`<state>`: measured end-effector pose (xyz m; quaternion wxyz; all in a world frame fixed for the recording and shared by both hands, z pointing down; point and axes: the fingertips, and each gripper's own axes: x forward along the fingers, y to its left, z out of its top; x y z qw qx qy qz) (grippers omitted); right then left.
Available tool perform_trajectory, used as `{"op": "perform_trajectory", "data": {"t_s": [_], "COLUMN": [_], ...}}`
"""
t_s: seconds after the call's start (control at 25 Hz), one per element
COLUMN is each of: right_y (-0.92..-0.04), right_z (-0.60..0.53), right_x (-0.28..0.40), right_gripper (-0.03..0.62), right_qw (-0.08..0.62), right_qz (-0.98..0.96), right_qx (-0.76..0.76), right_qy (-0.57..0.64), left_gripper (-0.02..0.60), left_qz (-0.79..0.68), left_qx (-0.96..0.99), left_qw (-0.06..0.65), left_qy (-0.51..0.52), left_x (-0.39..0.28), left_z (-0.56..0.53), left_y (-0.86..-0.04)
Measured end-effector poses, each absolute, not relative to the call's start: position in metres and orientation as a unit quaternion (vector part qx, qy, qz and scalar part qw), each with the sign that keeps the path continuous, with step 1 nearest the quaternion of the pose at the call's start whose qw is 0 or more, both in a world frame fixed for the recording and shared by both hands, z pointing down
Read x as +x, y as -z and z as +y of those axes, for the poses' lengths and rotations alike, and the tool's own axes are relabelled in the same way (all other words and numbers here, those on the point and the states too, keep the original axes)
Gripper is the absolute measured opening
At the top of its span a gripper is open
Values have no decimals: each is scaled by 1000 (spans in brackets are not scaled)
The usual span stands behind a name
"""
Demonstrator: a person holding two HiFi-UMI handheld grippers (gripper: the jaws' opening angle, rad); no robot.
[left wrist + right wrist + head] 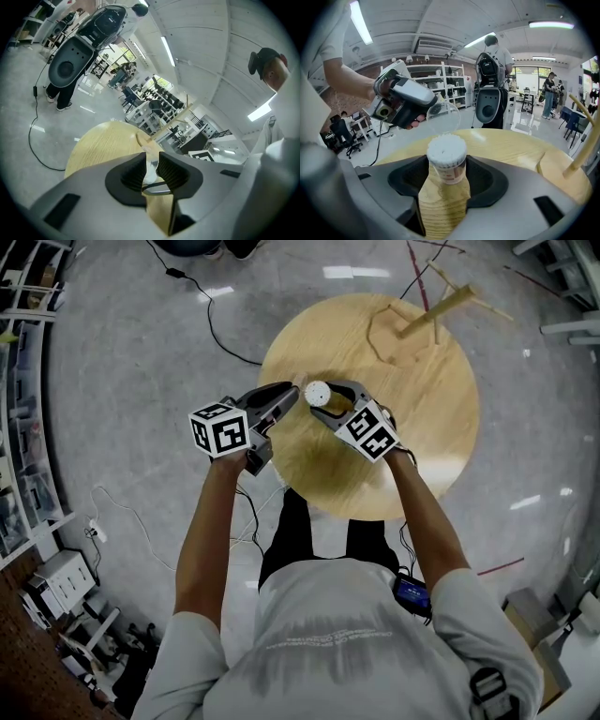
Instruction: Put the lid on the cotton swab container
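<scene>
An open cotton swab container (pixel 317 391) packed with white swabs sits between the pads of my right gripper (pixel 328 401), which is shut on it above the round wooden table (pixel 422 427). In the right gripper view the container (pixel 446 157) stands upright, and the pads of the right gripper (pixel 447 169) press on both its sides. A clear round lid (pixel 443 117) hangs just beyond and above it, pinched at its edge by my left gripper (pixel 423 107). In the left gripper view the lid (pixel 150 172) shows edge-on between the closed pads of that gripper (pixel 151 164). In the head view the left gripper (pixel 292 392) sits just left of the container.
A wooden stick frame (pixel 431 313) stands at the table's far side and also shows at the right edge of the right gripper view (pixel 581 140). A black cable (pixel 220 334) lies on the grey floor. A person (pixel 492 51) carrying equipment stands beyond the table.
</scene>
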<state>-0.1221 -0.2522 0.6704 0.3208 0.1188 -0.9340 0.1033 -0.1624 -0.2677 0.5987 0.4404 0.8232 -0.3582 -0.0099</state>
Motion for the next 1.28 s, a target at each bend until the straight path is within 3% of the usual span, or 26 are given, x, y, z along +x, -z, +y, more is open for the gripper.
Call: {"op": "perform_trajectory", "data": {"t_s": [0.72, 1.28], "right_y": [-672, -668], "right_z": [-253, -253], "right_x": [-125, -123], "right_gripper": [270, 268], "right_qw": [314, 317], "right_qz": [-938, -938], "right_qx": [119, 117], "right_qy": [-92, -79], "left_gripper": [94, 78], "left_qz": [-324, -337], "left_qx": [837, 851], "left_qw": [441, 396], "left_qy": [-18, -77], "left_x": [-133, -124], "left_z": [-261, -260], "left_y": [-606, -617]}}
